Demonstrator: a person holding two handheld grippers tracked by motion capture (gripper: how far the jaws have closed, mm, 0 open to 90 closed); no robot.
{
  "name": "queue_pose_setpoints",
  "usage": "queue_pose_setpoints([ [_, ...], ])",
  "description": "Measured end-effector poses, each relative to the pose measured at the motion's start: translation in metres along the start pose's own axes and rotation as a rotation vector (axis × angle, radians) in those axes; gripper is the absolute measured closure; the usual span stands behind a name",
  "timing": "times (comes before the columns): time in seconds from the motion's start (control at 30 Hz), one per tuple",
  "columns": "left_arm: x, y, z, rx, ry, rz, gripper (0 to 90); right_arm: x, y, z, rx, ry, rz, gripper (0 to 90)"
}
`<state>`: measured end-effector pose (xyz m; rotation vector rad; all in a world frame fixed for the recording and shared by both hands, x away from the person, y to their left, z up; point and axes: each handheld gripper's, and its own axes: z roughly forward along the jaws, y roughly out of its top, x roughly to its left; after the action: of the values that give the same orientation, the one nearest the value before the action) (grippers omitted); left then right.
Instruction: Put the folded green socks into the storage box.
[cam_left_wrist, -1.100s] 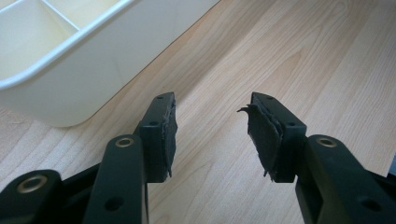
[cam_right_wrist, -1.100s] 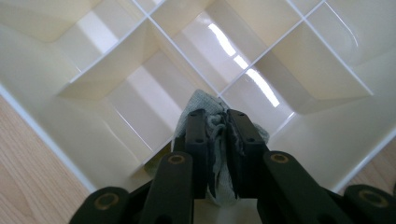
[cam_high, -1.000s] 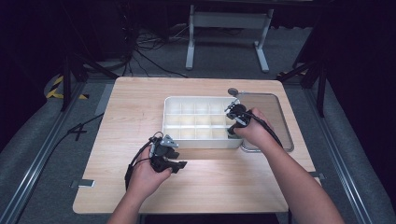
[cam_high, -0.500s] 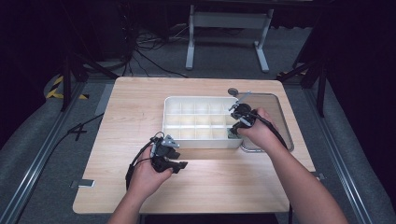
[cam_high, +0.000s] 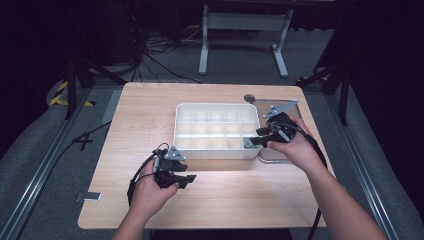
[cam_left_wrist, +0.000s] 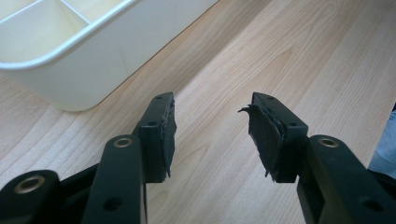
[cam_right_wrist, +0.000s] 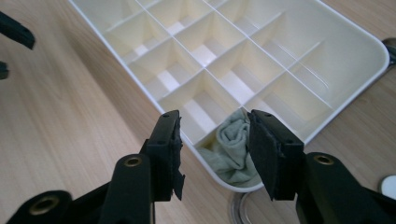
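No readable text, label, brand, number or sign anywhere.

I sit at a light wooden table (cam_high: 150, 115) in a dark room, with grey floor (cam_high: 30, 145) around it. Beyond its far edge stands a grey metal frame (cam_high: 245, 22), black cables (cam_high: 155, 47) lie tangled on the floor, and yellow-black tape (cam_high: 62, 92) marks the left.

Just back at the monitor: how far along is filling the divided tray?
One rolled pale-green cloth already sits in a corner cell of the white tray. Nothing is in hand: the right gripper hangs open above it, the left gripper open over bare table. The other visible cells are empty.
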<state>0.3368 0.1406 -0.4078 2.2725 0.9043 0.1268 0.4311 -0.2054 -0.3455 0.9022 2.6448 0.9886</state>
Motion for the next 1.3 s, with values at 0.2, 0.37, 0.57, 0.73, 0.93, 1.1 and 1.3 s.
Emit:
queue_pose_setpoints([
  [0.2, -0.002, -0.004, -0.004, -0.001, 0.003, 0.004, 50.9, 0.016, -0.009, -0.011, -0.070, 0.063, -0.035, 50.6],
  [0.37, -0.003, -0.006, -0.007, -0.006, 0.006, 0.029, 48.6, 0.030, -0.021, -0.013, -0.090, 0.121, -0.068, 47.8],
  [0.57, -0.008, -0.003, -0.010, 0.002, -0.017, 0.044, 47.8, 0.044, -0.040, -0.014, -0.095, 0.151, -0.090, 48.1],
  [0.73, -0.008, -0.003, -0.011, 0.014, -0.021, 0.053, 47.2, 0.052, -0.060, -0.016, -0.147, 0.199, -0.070, 48.2],
  [0.93, -0.010, -0.008, -0.008, 0.045, -0.028, 0.027, 43.4, 0.055, -0.077, -0.001, -0.101, 0.203, -0.071, 46.2],
  [1.1, -0.008, -0.011, 0.000, 0.101, -0.025, 0.055, 39.6, 0.061, -0.087, 0.015, -0.055, 0.200, -0.087, 45.3],
  [1.3, -0.004, -0.018, 0.013, 0.156, -0.009, 0.061, 36.2, 0.061, -0.101, 0.029, -0.063, 0.185, -0.072, 45.4],
])
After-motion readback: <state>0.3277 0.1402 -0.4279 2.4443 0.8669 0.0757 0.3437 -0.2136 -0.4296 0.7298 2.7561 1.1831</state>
